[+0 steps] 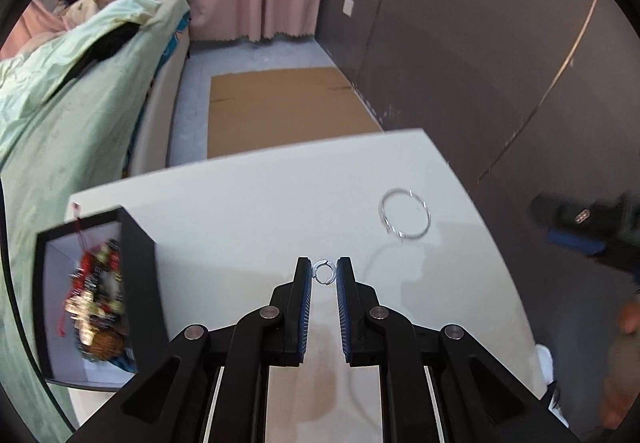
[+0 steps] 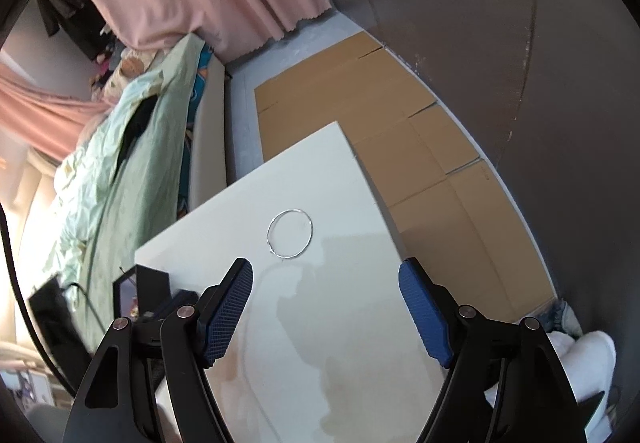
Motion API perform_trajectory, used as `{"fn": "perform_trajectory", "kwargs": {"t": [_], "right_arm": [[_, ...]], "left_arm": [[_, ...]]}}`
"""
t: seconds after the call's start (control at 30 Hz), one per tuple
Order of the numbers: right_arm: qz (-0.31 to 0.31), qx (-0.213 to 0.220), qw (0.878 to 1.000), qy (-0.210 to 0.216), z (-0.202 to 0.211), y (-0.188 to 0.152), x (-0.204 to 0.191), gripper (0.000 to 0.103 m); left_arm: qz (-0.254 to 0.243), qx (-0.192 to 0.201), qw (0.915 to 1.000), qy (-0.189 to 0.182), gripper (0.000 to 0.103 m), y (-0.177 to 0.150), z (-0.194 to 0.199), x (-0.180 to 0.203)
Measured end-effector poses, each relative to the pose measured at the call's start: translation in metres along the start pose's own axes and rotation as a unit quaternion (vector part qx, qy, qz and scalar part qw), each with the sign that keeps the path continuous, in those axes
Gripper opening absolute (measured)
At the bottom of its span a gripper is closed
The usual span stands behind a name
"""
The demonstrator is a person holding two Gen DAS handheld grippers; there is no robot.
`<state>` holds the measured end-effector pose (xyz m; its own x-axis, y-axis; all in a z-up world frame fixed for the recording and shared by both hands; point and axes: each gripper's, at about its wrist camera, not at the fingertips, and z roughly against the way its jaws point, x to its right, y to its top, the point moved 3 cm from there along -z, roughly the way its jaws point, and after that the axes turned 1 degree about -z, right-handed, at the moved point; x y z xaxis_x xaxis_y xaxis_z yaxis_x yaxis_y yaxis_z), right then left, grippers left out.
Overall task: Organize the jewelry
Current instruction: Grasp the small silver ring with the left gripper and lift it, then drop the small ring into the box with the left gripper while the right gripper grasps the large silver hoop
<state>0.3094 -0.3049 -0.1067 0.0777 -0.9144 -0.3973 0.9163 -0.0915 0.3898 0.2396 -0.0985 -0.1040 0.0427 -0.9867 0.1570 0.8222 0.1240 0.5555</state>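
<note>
Left hand-held gripper (image 1: 324,271) pinches small silver ring (image 1: 322,271) at its tips, hole facing camera. Right hand-held gripper (image 2: 325,283) open, empty. Black box (image 1: 100,307) at surface (image 1: 248,211) left edge already holds jewelry. Bangle (image 1: 405,214) lies flat near right edge, unsorted.

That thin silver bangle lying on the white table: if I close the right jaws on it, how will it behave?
The silver bangle looks like thin wire, so probably light and a bit springy. Lying flat on the smooth white table, it may skid rather than lift. Its ring seems to have a break, so squeezing could flex it.
</note>
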Motion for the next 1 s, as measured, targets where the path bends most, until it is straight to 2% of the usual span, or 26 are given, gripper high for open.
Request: {"fn": "perform_trajectory", "kwargs": {"t": [0.2,0.5,0.67,0.83,1.0], "right_arm": [[0.027,-0.017,0.999,-0.008,-0.018,0.002,-0.013,0.076],[0.021,-0.044,0.999,-0.001,-0.051,0.007,-0.022,0.077],[0.036,-0.06,0.997,-0.037,-0.076,0.007,-0.036,0.077],[0.064,-0.059,0.991,-0.098,-0.096,0.01,-0.048,0.077],[0.076,-0.062,0.987,-0.125,-0.104,0.014,-0.056,0.077]], "left_arm": [[0.022,0.018,0.9996,-0.005,0.013,0.007,0.02,-0.025],[0.063,0.044,0.997,-0.015,0.013,0.016,0.044,-0.065],[0.082,0.045,0.9953,-0.024,0.013,0.018,0.047,-0.084],[0.099,0.048,0.9934,-0.033,0.013,0.022,0.05,-0.104],[0.113,0.043,0.9919,-0.037,0.013,0.024,0.048,-0.119]]}}
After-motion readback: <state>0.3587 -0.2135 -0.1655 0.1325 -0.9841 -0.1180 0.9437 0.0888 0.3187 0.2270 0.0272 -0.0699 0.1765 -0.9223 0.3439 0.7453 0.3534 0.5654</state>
